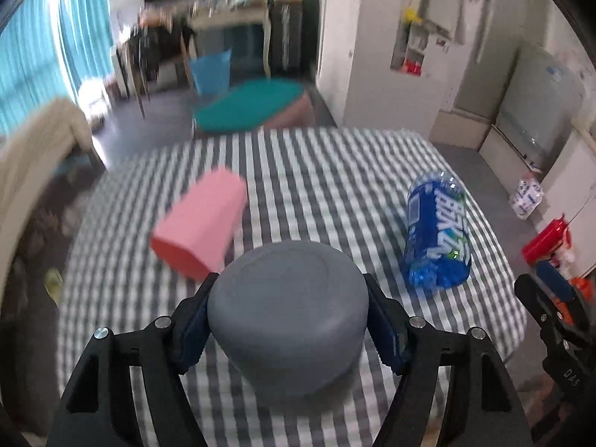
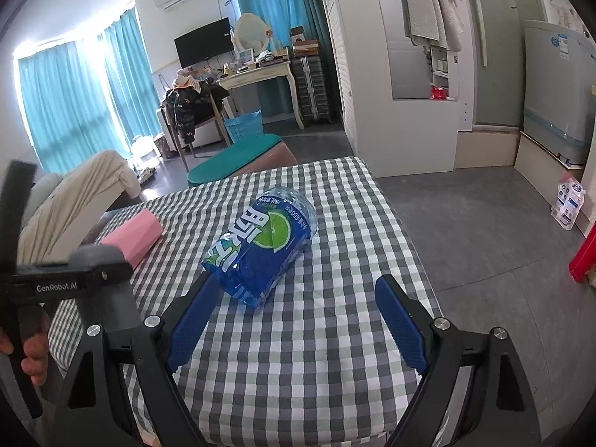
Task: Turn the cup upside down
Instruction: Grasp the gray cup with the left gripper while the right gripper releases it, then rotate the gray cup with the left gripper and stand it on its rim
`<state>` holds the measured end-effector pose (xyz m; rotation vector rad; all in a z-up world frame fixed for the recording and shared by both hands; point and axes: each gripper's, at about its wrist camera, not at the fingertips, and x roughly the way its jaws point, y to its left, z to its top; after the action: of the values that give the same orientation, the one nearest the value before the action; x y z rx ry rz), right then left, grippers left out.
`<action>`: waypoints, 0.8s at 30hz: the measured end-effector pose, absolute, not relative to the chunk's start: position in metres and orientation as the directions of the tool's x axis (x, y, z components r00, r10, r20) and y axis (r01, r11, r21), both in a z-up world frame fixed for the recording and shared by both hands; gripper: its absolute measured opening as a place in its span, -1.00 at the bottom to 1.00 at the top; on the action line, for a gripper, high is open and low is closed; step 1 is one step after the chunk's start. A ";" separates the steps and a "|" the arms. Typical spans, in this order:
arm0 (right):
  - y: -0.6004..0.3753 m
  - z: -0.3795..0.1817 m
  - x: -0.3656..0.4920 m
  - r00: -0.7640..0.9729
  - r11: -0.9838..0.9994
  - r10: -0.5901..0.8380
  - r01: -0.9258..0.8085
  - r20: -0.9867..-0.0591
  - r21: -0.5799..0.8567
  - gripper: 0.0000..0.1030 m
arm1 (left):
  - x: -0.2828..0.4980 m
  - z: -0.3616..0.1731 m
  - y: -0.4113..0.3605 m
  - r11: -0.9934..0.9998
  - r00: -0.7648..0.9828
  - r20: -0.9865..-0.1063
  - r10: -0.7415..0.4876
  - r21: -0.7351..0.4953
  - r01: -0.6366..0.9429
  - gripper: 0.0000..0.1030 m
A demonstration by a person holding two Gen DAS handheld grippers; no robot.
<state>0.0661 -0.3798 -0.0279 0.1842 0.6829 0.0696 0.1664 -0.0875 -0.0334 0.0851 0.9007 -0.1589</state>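
Left gripper [image 1: 288,320] pinches grey cup [image 1: 288,298] at its sides, base up, low over table [image 1: 335,171]. Looks nearly flipped: level the rim, lower straight down, release once it seats flat. Right gripper [image 2: 294,324] spread, idle near bottle [image 2: 260,249], clear of pink box [image 1: 201,223]

A crumpled blue plastic bottle [image 2: 260,246] and a pink faceted block [image 2: 132,236] lie apart on the grey-checked bench [image 2: 316,342].

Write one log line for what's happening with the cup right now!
left gripper: shut on grey cup, base up | right gripper: open, empty | bottle: lying on table
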 end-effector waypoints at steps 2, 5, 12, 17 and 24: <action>-0.379 -0.029 0.066 0.773 0.982 0.121 -0.002 -0.623 0.188 0.66 | 0.163 -0.033 -0.096 0.979 0.633 -0.768 -0.098 0.039 0.199 0.43; -0.378 -0.030 0.066 0.770 0.983 0.116 0.001 -0.627 0.182 0.66 | 0.162 -0.041 -0.092 0.980 0.628 -0.771 -0.105 0.028 0.198 0.42; -0.378 -0.034 0.067 0.765 0.984 0.110 0.006 -0.635 0.178 0.66 | 0.168 -0.043 -0.092 0.982 0.672 -0.734 -0.099 0.037 0.185 0.42; -0.378 -0.038 0.068 0.758 0.984 0.110 0.007 -0.643 0.177 0.66 | 0.181 -0.059 -0.092 0.985 0.674 -0.730 -0.113 0.007 0.174 0.44; -0.381 -0.043 0.071 0.748 0.986 0.095 0.018 -0.657 0.164 0.66 | 0.189 -0.085 -0.093 0.985 0.661 -0.741 -0.116 0.001 0.173 0.44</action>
<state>0.0712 -0.3809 -0.0428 0.1635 0.7253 0.0426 0.1889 -0.0933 -0.0855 0.0736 0.8330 -0.1634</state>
